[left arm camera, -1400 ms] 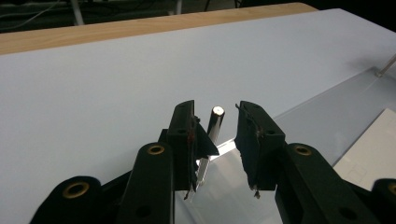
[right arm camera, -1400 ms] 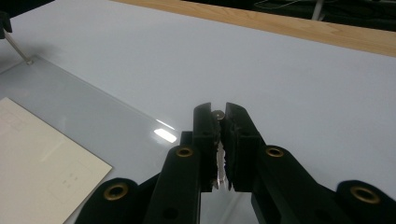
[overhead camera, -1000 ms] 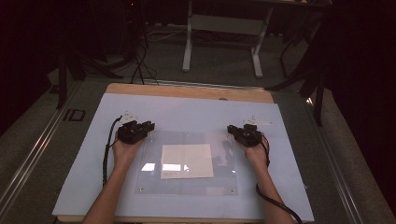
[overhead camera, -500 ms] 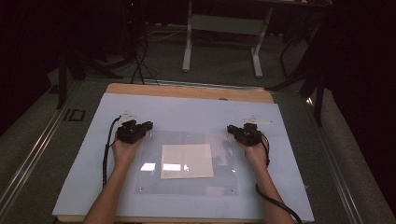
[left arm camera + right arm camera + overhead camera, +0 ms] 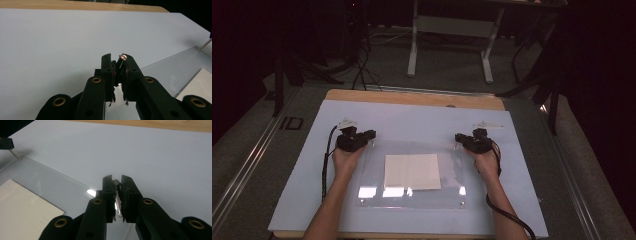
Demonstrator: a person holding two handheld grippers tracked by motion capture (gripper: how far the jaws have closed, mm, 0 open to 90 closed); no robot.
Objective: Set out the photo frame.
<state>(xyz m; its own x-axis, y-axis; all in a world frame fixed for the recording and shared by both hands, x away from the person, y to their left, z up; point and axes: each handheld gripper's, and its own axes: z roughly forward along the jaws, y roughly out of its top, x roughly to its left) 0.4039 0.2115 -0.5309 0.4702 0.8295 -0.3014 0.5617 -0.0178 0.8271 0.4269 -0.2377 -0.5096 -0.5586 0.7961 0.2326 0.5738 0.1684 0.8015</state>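
- My left tongs (image 5: 120, 62) have just closed on a small screw (image 5: 122, 57); my right tongs (image 5: 117, 182) clamp another screw (image 5: 116, 181).
- I'd lift both straight up — level, together — off the clear sheet (image 5: 412, 200).

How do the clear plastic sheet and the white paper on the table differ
The clear plastic sheet is see-through and glossy with glare spots; the white paper is opaque and matte. The sheet is wider and has small screws at its corners; the paper is smaller and plain. Both lie flat and are rectangular.
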